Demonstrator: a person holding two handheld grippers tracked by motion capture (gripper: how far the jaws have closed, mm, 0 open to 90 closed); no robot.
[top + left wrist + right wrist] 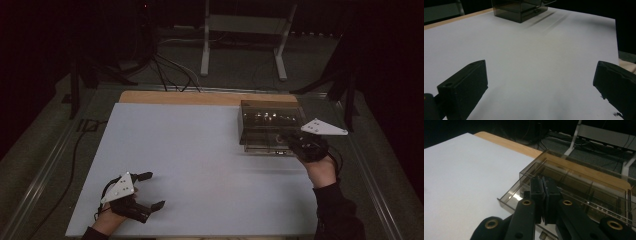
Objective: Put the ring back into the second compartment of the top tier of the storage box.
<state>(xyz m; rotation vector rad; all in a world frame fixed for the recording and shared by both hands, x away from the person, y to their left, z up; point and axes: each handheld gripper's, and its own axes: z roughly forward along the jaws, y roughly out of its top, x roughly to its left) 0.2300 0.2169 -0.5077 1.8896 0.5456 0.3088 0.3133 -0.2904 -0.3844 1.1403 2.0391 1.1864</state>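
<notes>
right tool (543, 195) closed, against drawer box (584, 187) (smoky plastic)

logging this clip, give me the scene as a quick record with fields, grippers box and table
work in hand: right gripper at the drawer front of a smoked clear plastic drawer box
right gripper state: jaws shut, pads together at the drawer's front; what they pinch cannot be told
drawer: pulled partly out
left gripper: jaws open, nothing between them, low over the near left of the table
table: white sheet over a wooden top
box position: far right of the table
</notes>
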